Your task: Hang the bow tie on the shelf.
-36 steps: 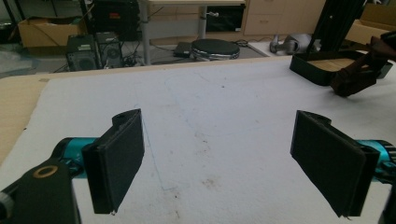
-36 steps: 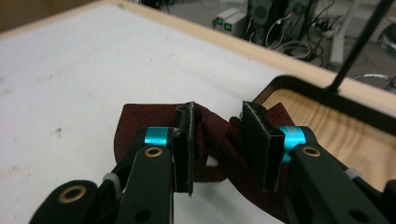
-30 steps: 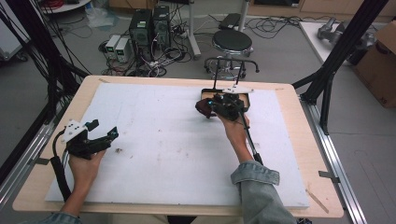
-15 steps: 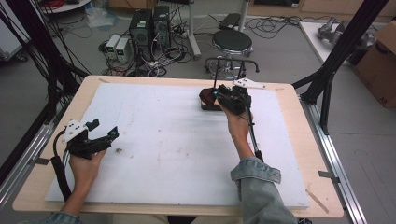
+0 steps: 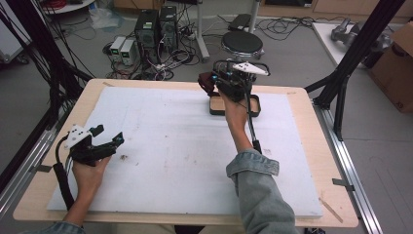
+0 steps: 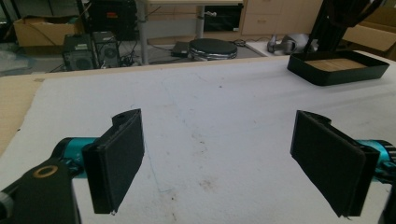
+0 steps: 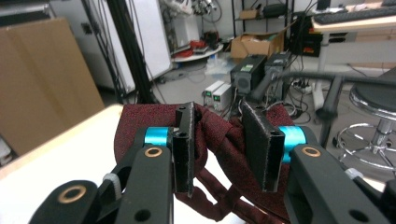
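So the right claw (image 5: 210, 84) is clamped on a dark red cloth (image 7: 219, 135), bunched between its pads and held up off the tabletop (image 5: 185, 146), with the black tray (image 5: 255, 108) just below and behind it. Left claw (image 6: 219, 163) is well apart, resting wide open, nothing between its pads.
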A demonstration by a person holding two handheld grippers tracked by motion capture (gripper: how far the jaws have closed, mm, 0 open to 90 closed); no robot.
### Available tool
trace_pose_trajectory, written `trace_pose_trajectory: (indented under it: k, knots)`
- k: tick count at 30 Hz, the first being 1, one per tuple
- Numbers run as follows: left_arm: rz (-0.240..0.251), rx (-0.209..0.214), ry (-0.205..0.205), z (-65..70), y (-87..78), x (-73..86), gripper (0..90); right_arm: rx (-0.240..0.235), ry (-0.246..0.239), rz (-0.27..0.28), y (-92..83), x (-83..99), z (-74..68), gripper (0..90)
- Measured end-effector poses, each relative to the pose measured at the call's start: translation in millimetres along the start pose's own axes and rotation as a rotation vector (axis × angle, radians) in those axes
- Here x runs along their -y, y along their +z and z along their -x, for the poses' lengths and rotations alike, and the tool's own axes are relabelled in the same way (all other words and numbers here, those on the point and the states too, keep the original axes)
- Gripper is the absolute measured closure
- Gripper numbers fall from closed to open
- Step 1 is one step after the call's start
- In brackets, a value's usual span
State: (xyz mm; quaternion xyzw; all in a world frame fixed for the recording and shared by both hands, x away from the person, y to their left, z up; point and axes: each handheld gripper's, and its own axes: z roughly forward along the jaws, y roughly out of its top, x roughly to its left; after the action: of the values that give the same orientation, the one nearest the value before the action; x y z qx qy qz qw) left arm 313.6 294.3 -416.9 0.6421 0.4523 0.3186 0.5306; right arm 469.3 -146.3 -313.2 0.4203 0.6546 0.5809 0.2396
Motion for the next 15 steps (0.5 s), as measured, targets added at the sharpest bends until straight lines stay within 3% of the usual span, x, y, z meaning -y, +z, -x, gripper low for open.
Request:
trace_pose_trajectory:
  k: [8,15]
  knots:
    - [-0.002,0.004,0.002,-0.2,0.7,0.0,17.9,0.021,0.036,-0.007,14.8,-6.4,3.9,66.0]
    - [-0.001,0.008,0.001,-0.3,1.2,0.1,18.1,0.046,0.071,0.026,21.8,-12.1,9.7,65.9]
